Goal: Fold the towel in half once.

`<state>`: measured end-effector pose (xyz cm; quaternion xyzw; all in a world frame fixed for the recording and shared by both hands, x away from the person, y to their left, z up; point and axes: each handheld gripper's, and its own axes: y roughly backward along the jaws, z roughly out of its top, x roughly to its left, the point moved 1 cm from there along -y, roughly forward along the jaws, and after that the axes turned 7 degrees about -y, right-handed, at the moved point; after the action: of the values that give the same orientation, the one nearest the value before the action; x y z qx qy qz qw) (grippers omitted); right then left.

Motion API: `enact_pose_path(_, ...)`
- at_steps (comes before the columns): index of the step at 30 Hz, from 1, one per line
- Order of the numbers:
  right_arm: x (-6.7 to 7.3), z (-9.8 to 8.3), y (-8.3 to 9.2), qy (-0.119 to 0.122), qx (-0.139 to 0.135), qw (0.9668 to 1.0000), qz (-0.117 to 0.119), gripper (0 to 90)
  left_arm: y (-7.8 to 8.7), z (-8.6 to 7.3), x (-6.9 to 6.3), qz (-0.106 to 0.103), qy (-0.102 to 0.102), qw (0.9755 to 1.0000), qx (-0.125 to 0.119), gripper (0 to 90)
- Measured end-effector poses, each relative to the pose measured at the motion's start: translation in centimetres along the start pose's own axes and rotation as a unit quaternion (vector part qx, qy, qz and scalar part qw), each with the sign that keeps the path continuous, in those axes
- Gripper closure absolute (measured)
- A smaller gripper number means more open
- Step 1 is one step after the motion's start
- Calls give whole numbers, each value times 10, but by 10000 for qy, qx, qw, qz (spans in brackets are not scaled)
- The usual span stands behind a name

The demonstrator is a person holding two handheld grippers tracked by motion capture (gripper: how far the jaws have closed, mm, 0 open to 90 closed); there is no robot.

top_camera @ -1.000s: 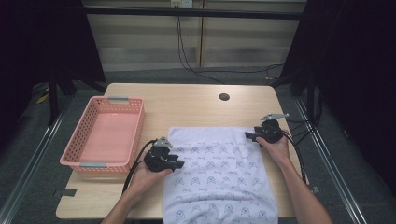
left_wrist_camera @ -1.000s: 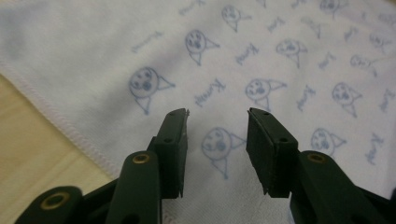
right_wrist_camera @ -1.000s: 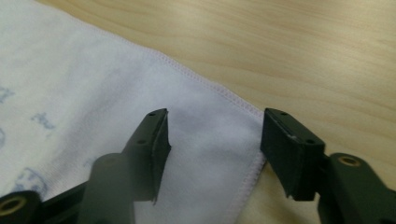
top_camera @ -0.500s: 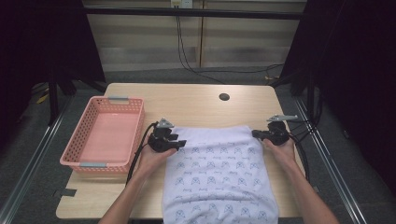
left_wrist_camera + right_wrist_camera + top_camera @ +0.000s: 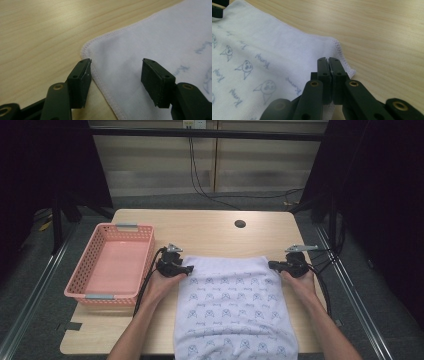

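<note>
towel (image 5: 235, 307): spread flat at the table's (image 5: 210, 227) six o'clock, near edge hanging over, likely for folding
right gripper (image 5: 328, 61): pressed together, pinching the two o'clock corner
left gripper (image 5: 115, 72): spread, just been opening, straddling the ten o'clock corner
basket (image 5: 90, 270): nine o'clock, apart

- towel (image 5: 235, 310): white, repeating pale grey-blue cat-face doodles with script lettering, white stitched hem
- basket (image 5: 80, 285): pink lattice plastic, grey handle clips
- table (image 5: 210, 227): light wood grain, one black round hole
- left gripper (image 5: 115, 80), right gripper (image 5: 328, 75): black jaws, brass rivets
</note>
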<state>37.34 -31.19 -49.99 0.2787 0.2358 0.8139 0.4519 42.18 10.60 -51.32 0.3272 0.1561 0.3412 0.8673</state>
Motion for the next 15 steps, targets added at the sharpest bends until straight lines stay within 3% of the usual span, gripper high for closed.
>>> enact_pose_path(2, 1, 0, -1, 5, 5, 10000, 15, 883, -2, 2, 0, -91, -79, 9999, -3, 432)
enact_pose_path(3, 1, 1, -1, 19, -2, 10000, 41, 883, -3, 2, -1, -98, -130, 9999, -6, 500)
enact_pose_path(4, 2, 1, -1, 7, -9, 10000, 53, 883, -2, 2, -2, -282, -143, 9995, 18, 577)
enact_pose_path(5, 2, 2, -1, 9, -26, 10000, 85, 884, -2, 2, -3, -345, -121, 9993, 11, 705)
enact_pose_path(7, 3, 3, -1, -12, -37, 9999, 115, 884, -1, 3, -4, -353, -140, 9993, 71, 849)
enact_pose_path(12, 4, 10, 6, -156, -186, 9992, 308, 886, 13, 13, -7, -553, 91, 9979, -326, 869)
enact_pose_path(14, 5, 16, 12, -211, -342, 9984, 397, 886, 22, 24, -8, -626, 103, 9967, -502, 869)
enact_pose_path(15, 6, 20, 16, -234, -418, 9979, 444, 886, 26, 28, -8, -654, -11, 9966, -509, 870)
